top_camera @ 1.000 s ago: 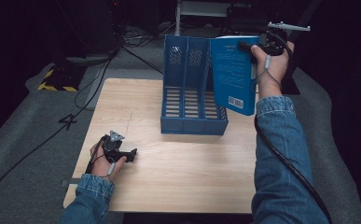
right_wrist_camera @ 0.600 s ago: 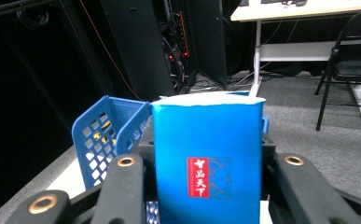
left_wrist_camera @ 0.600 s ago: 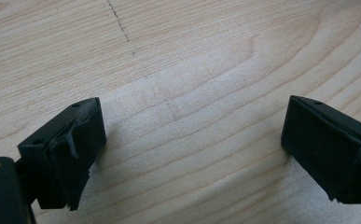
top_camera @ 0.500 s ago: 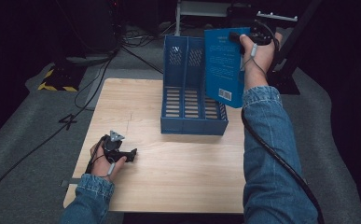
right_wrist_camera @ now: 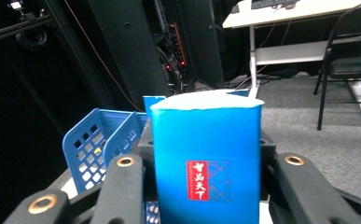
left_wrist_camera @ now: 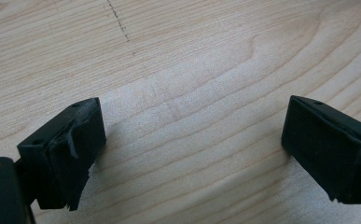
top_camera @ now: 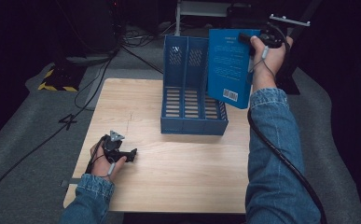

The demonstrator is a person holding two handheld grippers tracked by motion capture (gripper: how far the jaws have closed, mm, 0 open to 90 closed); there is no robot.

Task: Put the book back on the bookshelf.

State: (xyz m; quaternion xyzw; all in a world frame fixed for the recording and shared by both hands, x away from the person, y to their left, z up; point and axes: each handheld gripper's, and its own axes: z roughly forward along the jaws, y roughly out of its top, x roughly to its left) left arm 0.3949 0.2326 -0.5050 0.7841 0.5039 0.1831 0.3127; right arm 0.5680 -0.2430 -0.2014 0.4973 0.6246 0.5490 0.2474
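Table [top_camera: 169, 177] | right gripper [top_camera: 255, 42] – pinching book [top_camera: 228, 65] (lifted higher over rack [top_camera: 192, 93]) | left gripper [top_camera: 122, 151] – spread, unmoved

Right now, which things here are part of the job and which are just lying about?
In the job:
- blue book, clamped in the right gripper
- blue file rack beside the book, on the wooden table

Lying about:
- left gripper, open, resting on the table
- cables on the floor
- black chair and white desk behind

Lab or studio, dark equipment racks [right_wrist_camera: 178, 42], floor cables [top_camera: 136, 44], grey carpet [top_camera: 19, 121], folding chair [right_wrist_camera: 350, 60]
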